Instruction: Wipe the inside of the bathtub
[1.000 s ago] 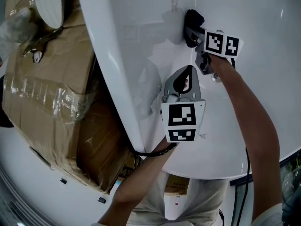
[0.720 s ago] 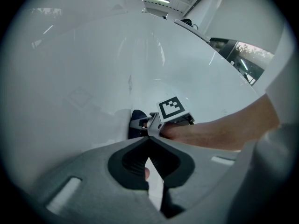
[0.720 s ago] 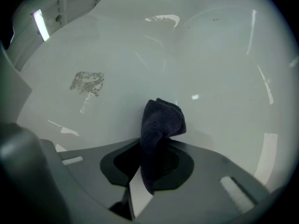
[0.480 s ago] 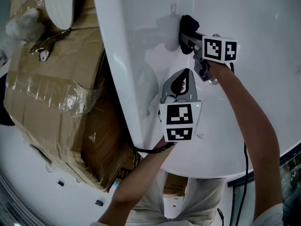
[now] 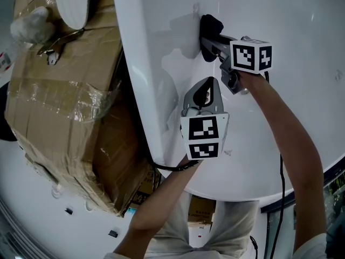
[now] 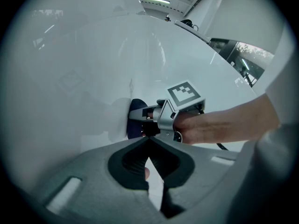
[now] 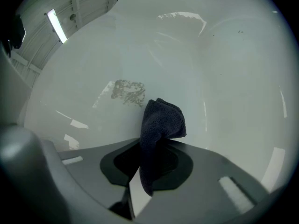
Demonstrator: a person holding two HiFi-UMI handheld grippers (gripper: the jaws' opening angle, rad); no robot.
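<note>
The white bathtub (image 5: 161,47) fills the head view, with its inner wall also in the right gripper view (image 7: 224,78). My right gripper (image 5: 213,39) is shut on a dark cloth (image 5: 209,27) and presses it against the tub's inner wall. In the right gripper view the cloth (image 7: 159,122) sticks up from between the jaws of the right gripper (image 7: 152,146), just below a greyish smudge (image 7: 127,91). My left gripper (image 5: 209,88) hovers inside the tub just below the right one, shut and empty. The left gripper view shows its jaws met at the tip of the left gripper (image 6: 149,141), behind the right gripper (image 6: 161,115) and cloth (image 6: 135,125).
Taped cardboard boxes (image 5: 59,101) stand against the tub's outer left side. A white oval object (image 5: 73,1) and a pale bundle (image 5: 29,23) lie on top of them. A black cable (image 5: 280,198) hangs from my right arm.
The right gripper has slid the cloth a little to the left along the tub wall. The left gripper has stayed close beneath it, still shut.
</note>
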